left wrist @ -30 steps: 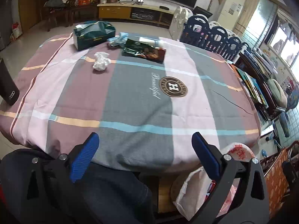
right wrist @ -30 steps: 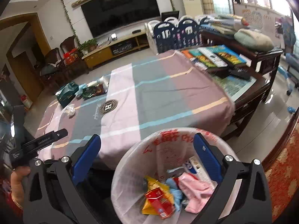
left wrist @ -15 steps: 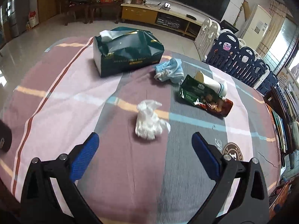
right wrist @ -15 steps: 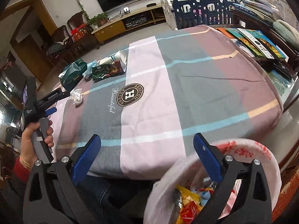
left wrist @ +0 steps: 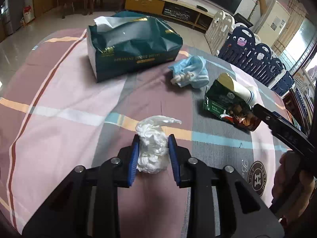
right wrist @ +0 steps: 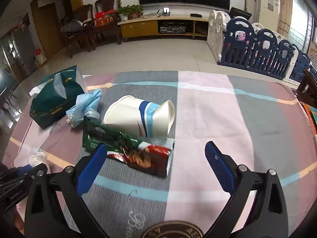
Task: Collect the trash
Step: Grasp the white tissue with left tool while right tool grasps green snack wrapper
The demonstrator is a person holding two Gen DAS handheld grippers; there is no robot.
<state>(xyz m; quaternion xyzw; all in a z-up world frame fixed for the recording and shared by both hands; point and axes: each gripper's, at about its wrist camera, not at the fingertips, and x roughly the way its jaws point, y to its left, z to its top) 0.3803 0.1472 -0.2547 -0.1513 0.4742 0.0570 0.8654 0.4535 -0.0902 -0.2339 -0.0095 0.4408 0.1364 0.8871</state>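
A crumpled white wad [left wrist: 152, 150] lies on the striped tablecloth [left wrist: 59, 103]. My left gripper [left wrist: 154, 137] is closing, and its blue pads sit against both sides of the wad. Further right lie a green and red snack wrapper [left wrist: 227, 107], a squashed paper cup [left wrist: 241, 91] and a blue face mask [left wrist: 192, 71]. My right gripper [right wrist: 155, 148] hovers open just above the snack wrapper [right wrist: 128, 148], its left finger [right wrist: 93, 160] over the wrapper's near edge. The paper cup [right wrist: 138, 117] lies on its side just behind the wrapper. The mask [right wrist: 87, 105] sits to the cup's left.
A dark green tissue pack [left wrist: 134, 47] stands at the back left of the table. Beyond the table are bare floor, a yellow TV cabinet [right wrist: 158, 26], wooden chairs [right wrist: 89, 25] and a blue and white play fence [right wrist: 257, 45]. A person's hand [left wrist: 289, 174] holds the right gripper.
My left gripper came forward and down over the white wad and its jaws narrowed onto it. My right gripper swung from the trash bag across the table to the snack wrapper.
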